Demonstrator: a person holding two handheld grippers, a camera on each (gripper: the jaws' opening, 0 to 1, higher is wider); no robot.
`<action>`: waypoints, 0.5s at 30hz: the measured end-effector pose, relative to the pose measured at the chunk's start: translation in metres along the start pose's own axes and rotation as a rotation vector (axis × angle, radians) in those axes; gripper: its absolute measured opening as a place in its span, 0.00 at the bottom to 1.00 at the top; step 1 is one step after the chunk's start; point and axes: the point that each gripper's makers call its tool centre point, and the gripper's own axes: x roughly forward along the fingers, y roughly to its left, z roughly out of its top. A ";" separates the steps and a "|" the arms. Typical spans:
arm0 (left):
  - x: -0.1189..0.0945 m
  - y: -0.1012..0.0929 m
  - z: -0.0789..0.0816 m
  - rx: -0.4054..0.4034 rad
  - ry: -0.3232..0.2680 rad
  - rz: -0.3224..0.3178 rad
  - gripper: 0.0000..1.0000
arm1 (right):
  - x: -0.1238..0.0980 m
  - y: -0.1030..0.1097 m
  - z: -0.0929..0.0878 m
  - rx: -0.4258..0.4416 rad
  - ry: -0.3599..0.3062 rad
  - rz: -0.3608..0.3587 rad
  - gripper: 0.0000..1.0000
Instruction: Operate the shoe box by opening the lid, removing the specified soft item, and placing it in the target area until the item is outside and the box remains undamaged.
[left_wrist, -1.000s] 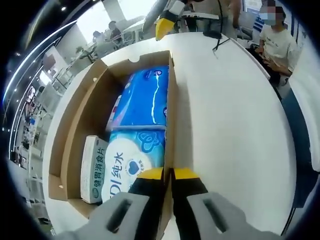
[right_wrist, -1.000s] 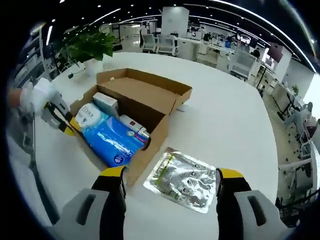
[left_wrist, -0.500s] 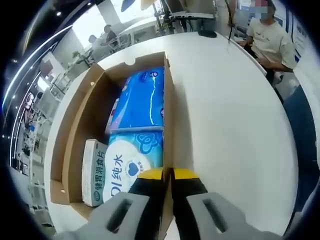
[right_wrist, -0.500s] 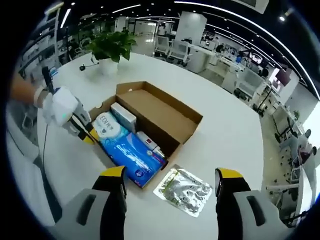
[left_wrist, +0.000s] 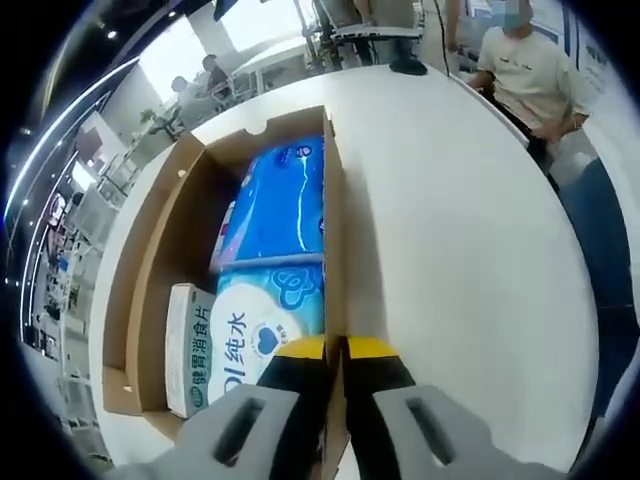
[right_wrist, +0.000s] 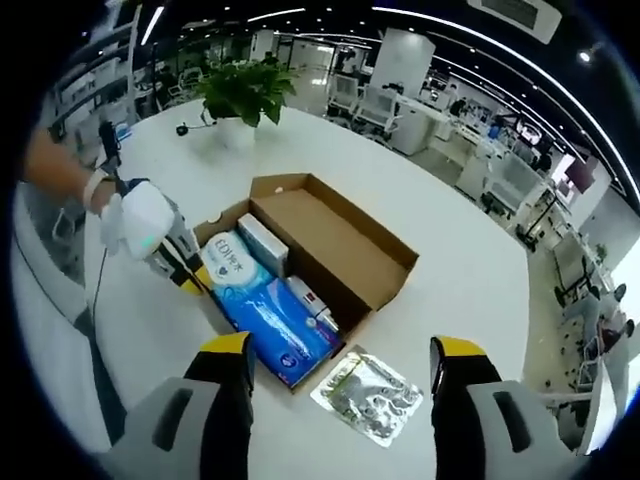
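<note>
Shoe box of brown cardboard is seen open on the white round table, its lid folded back, with a soft blue plastic pack inside, judged light and squashy, best pinched at an end. One long wall is clamped by the closed left gripper. The right gripper is held wide open and empty above a silver foil pouch.

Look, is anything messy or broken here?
Nothing looks broken. The shoe box sits open, packs neatly inside. A silver pouch lies alone on the table beside it. The left gripper pinches the box's wall.
</note>
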 end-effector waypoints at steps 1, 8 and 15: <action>0.000 0.000 0.000 0.000 0.000 -0.001 0.04 | -0.002 0.001 0.001 -0.004 -0.007 0.000 0.72; 0.000 0.000 0.000 -0.002 -0.002 -0.003 0.04 | -0.017 0.007 0.009 -0.035 -0.040 -0.004 0.72; -0.001 0.001 -0.001 0.019 -0.015 -0.007 0.04 | -0.130 0.096 0.088 -0.241 -0.134 -0.003 0.73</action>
